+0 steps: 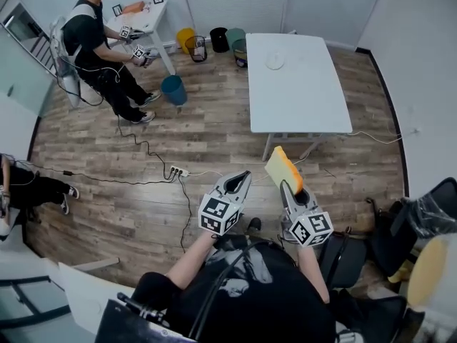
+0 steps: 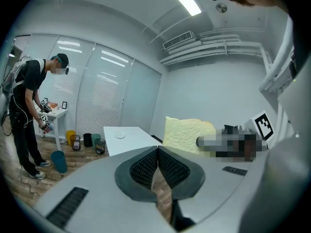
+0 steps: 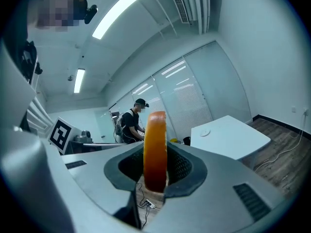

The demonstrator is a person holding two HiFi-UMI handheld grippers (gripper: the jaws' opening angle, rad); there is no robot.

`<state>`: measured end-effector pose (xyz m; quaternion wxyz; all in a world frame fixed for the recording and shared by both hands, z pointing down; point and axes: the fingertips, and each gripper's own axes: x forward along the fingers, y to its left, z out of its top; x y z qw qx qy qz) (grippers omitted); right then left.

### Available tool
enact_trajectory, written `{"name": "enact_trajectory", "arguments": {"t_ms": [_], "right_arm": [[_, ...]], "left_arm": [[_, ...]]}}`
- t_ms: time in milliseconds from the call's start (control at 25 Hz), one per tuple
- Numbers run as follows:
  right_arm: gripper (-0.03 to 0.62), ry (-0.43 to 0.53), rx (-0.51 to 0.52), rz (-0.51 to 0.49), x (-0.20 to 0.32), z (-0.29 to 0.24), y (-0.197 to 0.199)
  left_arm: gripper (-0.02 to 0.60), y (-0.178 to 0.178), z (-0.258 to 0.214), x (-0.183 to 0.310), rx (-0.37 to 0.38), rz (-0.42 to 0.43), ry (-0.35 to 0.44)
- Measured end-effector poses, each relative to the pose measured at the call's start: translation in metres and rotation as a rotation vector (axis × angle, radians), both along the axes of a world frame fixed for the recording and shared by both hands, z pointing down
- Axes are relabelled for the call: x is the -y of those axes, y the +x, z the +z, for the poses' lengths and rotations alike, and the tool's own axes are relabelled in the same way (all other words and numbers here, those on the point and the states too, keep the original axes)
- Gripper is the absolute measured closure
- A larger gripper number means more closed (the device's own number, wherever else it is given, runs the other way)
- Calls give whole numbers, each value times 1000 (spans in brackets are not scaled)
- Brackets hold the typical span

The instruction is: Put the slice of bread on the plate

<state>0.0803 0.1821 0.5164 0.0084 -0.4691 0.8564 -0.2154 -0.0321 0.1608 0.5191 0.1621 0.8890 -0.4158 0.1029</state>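
My right gripper [image 1: 291,184] is shut on a slice of bread [image 1: 283,169], held on edge so its orange-brown crust [image 3: 155,149] faces the right gripper view and its pale yellow face [image 2: 188,135] shows in the left gripper view. My left gripper [image 1: 238,180] is shut with nothing between its pads [image 2: 158,166] and hangs beside the right one over the wooden floor. A small white plate [image 1: 275,61] lies on the far part of the white table [image 1: 300,98], well ahead of both grippers. The same plate [image 3: 205,132] and plate [image 2: 120,135] show small in both gripper views.
Several coloured bins [image 1: 214,43] stand on the floor behind the table's left end, and a blue bucket [image 1: 173,89] stands further left. A person [image 1: 100,48] with grippers works at a small white table [image 1: 146,20]. A cable with a power strip [image 1: 177,171] crosses the floor.
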Motion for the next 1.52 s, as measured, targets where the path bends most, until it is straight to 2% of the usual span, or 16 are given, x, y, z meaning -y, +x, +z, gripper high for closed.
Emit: {"name": "enact_trajectory", "arguments": {"t_ms": [240,440,600,840,1200,1520], "right_arm": [[507,-6,-17,9,70,5,1],[507,23,-62,37,132,-4,-11],[507,21,-83,62,163,3,-15],[507,-34,-88,68,220,23,-5],[507,-61,-70,-13,338,45,35],[507,-61,-119,-126,421,58,70]], "left_arm": [[574,6,5,71,9,21,0],[574,-4,1,139,-7,56,13],[575,-10,5,176,-30,89,21],[574,-2,29,236,-17,86,-31],[574,37,54,336,16,19,-70],[574,80,71,414,36,-48,-95]]}}
